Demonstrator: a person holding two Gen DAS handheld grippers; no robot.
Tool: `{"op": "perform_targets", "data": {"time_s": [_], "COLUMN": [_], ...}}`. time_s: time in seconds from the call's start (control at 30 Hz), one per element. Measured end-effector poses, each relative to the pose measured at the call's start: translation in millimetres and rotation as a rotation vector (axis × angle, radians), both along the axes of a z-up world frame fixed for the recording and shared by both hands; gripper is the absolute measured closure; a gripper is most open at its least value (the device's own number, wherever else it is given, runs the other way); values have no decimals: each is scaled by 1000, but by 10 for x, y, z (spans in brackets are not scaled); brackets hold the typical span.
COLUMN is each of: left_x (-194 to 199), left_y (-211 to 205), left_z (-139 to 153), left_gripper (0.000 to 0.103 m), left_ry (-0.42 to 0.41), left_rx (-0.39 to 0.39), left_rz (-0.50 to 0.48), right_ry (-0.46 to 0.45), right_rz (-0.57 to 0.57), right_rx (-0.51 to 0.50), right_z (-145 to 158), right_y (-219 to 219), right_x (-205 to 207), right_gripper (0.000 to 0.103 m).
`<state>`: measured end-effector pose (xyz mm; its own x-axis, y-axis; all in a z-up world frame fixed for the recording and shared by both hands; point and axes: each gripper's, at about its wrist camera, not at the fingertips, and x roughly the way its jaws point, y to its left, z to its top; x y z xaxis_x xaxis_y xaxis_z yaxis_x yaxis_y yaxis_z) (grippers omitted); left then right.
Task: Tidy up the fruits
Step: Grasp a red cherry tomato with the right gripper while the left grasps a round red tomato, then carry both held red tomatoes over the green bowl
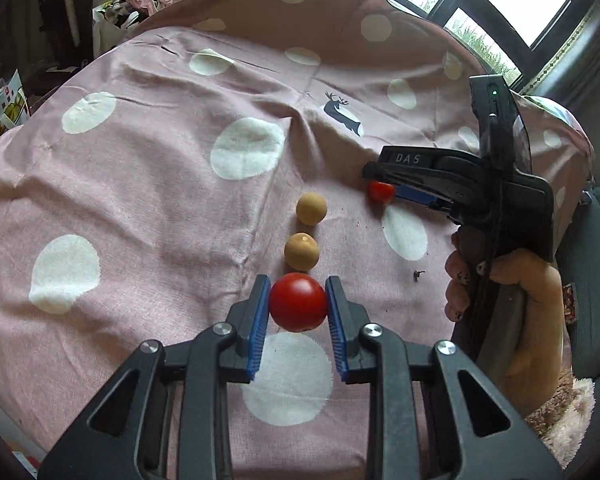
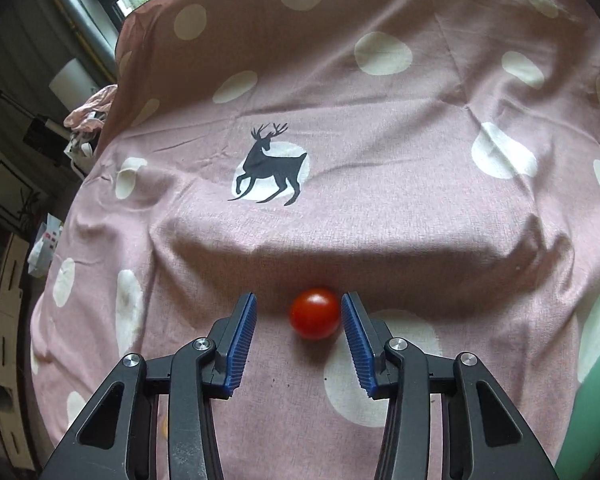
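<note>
Blue ribbed pads on our left gripper (image 1: 298, 304) press both sides of a red tomato (image 1: 298, 307), so its jaws are clamped on that fruit, just above a white dot of the pink spotted cloth (image 1: 148, 184). At 12 o'clock from it, nearly touching, sits a tan round fruit (image 1: 301, 252), and a second tan fruit (image 1: 311, 209) lies just beyond, forming a short line. At 1 o'clock we see the right gripper (image 1: 380, 184) held by the right hand (image 1: 500, 292), its tip over a smaller red tomato (image 1: 381, 192).

From the right wrist view, our right gripper (image 2: 299, 312) has its jaws apart, straddling the small tomato (image 2: 315, 313); the right pad sits right against it, the left pad clear of it. That tomato rests on the cloth below a fabric ridge. At 11 o'clock, further out, a dark deer print (image 2: 269, 166) marks the cloth (image 2: 380, 200).
</note>
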<state>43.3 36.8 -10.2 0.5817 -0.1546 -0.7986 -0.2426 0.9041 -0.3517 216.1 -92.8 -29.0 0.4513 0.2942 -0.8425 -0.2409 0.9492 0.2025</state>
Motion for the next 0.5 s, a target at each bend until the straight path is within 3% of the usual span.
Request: {"op": "perform_targets", "data": {"time_s": [0.1, 0.3, 0.5], "left_x": [-15, -44, -72], "left_y": [36, 17, -65], "left_z": [30, 90, 165], "left_gripper": [76, 76, 76], "left_ry": [-11, -47, -102], "left_rx": [-3, 0, 11], "left_rz": [9, -1, -9], "right_ry": [-6, -13, -73], "right_rz": [0, -15, -31], "right_rx": [-53, -33, 30], "right_z": [-44, 39, 380], "right_y": [43, -96, -393], "right_x": [24, -104, -526], "right_gripper": [75, 75, 75]}}
